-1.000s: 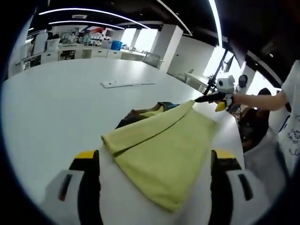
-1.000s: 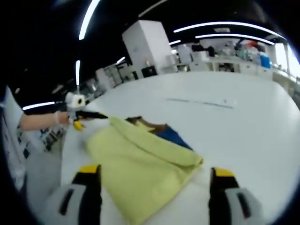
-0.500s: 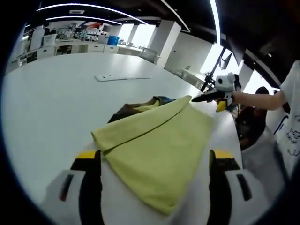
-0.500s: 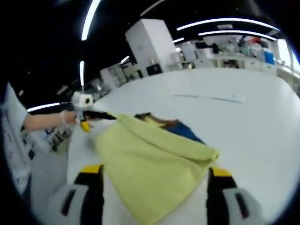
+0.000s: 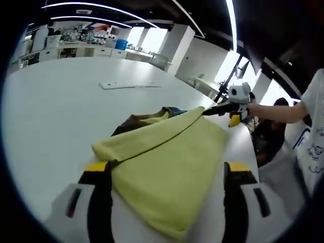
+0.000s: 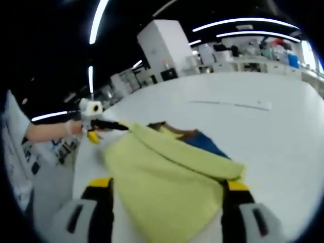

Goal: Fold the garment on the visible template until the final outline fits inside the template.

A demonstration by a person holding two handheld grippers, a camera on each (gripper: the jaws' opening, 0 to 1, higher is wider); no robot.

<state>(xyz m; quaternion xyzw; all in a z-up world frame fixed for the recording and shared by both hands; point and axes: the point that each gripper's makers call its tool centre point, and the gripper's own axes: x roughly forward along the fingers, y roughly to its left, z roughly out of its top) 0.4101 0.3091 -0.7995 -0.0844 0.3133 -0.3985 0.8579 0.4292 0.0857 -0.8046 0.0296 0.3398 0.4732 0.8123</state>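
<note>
One yellow garment (image 5: pixel 167 167), two tongs (image 5: pixel 167 195)

The garment (image 5: pixel 167 162) was a plain yellow-green, with no print. Behind it lay brown cloth (image 5: pixel 132 122) and a strip of blue cloth (image 6: pixel 205 143). The counter (image 5: pixel 55 111) was white, and a flat white strip (image 5: pixel 129 85) lay on it. Each gripper's fingers (image 5: pixel 98 202) were black and white with yellow tips. The right gripper (image 5: pixel 223 109) was black with a white body and a yellow part. The person's shirt (image 5: pixel 315 147) was white with small dark drawings.
</note>
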